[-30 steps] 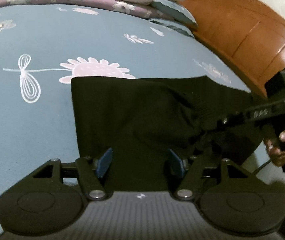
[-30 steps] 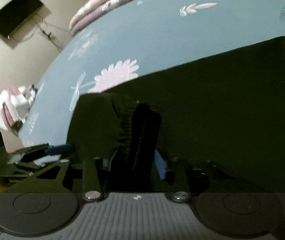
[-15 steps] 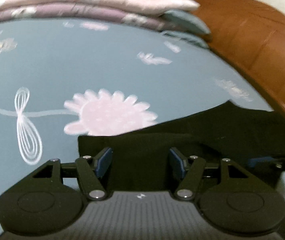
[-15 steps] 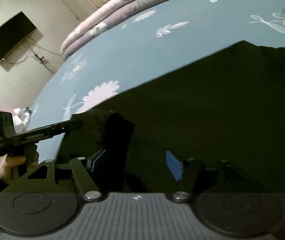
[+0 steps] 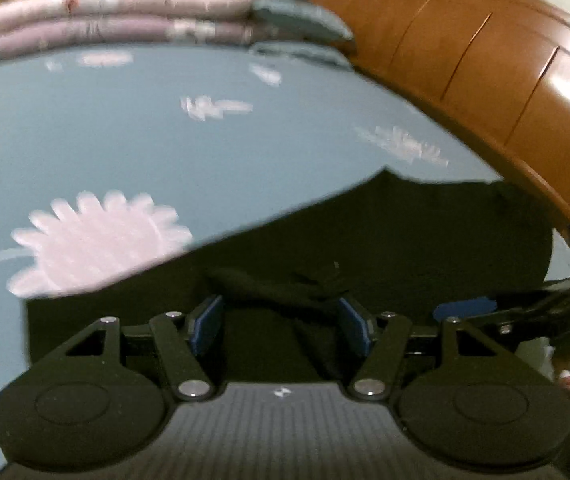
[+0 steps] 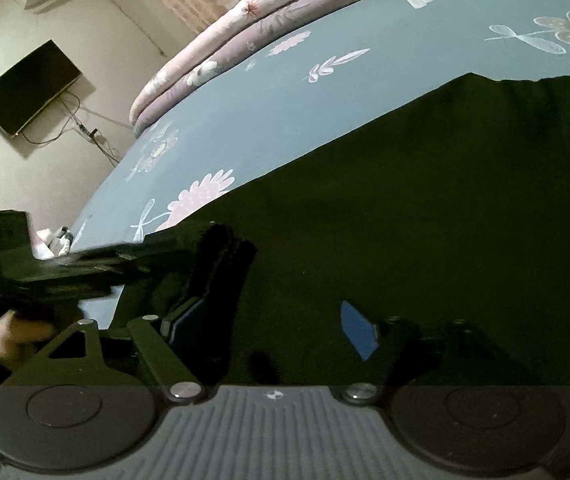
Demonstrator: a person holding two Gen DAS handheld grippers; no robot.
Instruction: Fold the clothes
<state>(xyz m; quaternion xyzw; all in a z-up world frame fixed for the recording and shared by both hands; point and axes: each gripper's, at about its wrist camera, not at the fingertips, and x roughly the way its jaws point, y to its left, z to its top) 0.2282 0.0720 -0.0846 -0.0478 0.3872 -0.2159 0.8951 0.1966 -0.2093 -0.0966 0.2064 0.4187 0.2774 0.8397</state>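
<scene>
Lying on the bed: a black garment [image 5: 385,240] is spread over the blue flowered bedsheet [image 5: 165,140]; its far edge runs diagonally across the sheet in both wrist views.
Bedsheet print: a pale pink flower [image 5: 97,240] is seen at the left of the left wrist view, just beside the garment's edge and partly covered by it.
Left tool [image 5: 281,324]: its blue pads [image 5: 205,324] are held wide apart, and dark cloth is seen lying between and under them; nothing is pinched. In the right wrist view the same left tool [image 6: 65,268] is seen from the side at the left edge, held by a hand [image 6: 9,332], its front end touching a bunched, ribbed fold of the garment [image 6: 221,264].
Right tool [image 6: 273,320]: its fingers are spread wide over the garment, one blue pad [image 6: 359,330] plainly shown, the other partly hidden behind the bunched fold; nothing is clamped. In the left wrist view it enters from the right edge with a blue tip [image 5: 465,306] low over the cloth.
Folded bedding: pink and purple quilts [image 5: 125,12] are stacked along the far side of the bed.
Headboard: brown wood [image 5: 485,60] is seen at the right of the left wrist view.
Wall: a dark television [image 6: 29,88] is mounted at the left of the right wrist view.
Containers: none are shown.
</scene>
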